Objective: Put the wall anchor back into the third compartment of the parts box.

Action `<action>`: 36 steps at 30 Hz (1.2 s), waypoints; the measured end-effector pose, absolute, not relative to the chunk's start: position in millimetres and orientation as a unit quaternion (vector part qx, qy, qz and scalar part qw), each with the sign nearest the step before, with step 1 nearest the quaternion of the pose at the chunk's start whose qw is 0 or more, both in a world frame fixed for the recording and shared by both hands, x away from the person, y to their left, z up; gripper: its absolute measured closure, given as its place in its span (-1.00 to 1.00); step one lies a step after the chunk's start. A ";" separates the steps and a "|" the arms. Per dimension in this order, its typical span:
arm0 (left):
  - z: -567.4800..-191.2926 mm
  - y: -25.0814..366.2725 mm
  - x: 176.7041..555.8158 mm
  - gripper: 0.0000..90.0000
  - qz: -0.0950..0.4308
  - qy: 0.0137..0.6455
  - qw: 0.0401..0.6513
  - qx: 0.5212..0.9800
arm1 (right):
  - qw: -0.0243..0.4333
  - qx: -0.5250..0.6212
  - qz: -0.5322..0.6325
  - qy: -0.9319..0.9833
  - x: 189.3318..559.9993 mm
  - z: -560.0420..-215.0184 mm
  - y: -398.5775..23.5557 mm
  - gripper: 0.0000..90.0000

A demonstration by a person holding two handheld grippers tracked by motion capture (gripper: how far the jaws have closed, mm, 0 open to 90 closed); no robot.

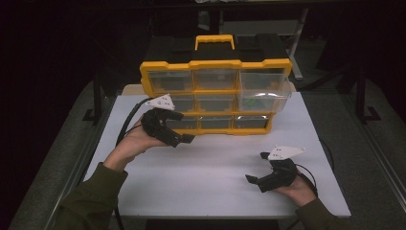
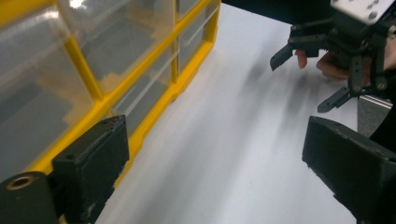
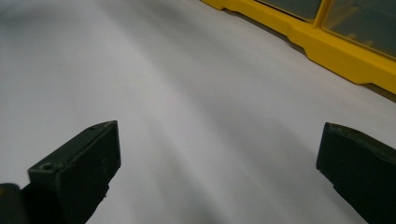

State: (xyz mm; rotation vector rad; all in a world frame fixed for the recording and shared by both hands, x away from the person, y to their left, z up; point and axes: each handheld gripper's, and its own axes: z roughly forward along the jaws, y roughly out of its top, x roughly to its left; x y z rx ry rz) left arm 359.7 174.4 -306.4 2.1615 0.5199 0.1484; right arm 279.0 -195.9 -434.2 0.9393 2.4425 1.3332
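Nine clear drawers, three rows of three, fill one yellow organiser (image 1: pixel 215 96) standing upright at the white table's (image 1: pixel 215 177) far side. Left gripper (image 1: pixel 184 139) just beside its bottom row and right gripper (image 1: pixel 254 179) nearer the person both gape wide, holding nothing.

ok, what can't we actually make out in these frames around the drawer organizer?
- Contents of the pulled-out drawer: high view, glare on clear plastic; something greenish, too small to name.
- Bottom-left drawer of the yellow drawer organizer: high view, left gripper covers it.
- Other drawers: left gripper view, clouded, cut by the frame edge.
- Organizer's base: right gripper view, the rest cut off; right gripper open over the white table.
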 end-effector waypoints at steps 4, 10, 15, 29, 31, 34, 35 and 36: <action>-324.7 184.9 353.4 -0.93 0.067 0.219 0.442 0.867 | 0.104 0.318 0.450 0.828 278.9 -434.3 -195.5 -1.00; -345.7 193.7 346.0 -0.98 0.074 0.225 0.441 0.865 | 0.104 0.317 0.450 0.828 278.9 -434.3 -195.1 -1.00; -365.2 205.4 337.6 -1.00 0.079 0.237 0.449 0.858 | 0.106 0.316 0.451 0.828 279.0 -434.9 -194.9 -1.00; -405.8 227.0 316.7 -1.00 0.088 0.258 0.450 0.851 | 0.107 0.316 0.449 0.829 279.0 -435.6 -194.4 -1.00; -411.1 230.4 313.5 -1.00 0.086 0.262 0.452 0.848 | 0.107 0.315 0.448 0.830 279.2 -436.0 -194.3 -1.00; -417.5 236.5 309.8 -1.00 0.089 0.268 0.452 0.846 | 0.106 0.315 0.447 0.830 279.0 -436.0 -193.9 -1.00; -419.3 238.9 309.2 -1.00 0.092 0.270 0.448 0.847 | 0.106 0.316 0.448 0.830 278.8 -435.9 -193.8 -1.00; -421.4 241.2 308.1 -1.00 0.097 0.272 0.449 0.846 | 0.109 0.312 0.448 0.830 279.2 -436.0 -194.1 -1.00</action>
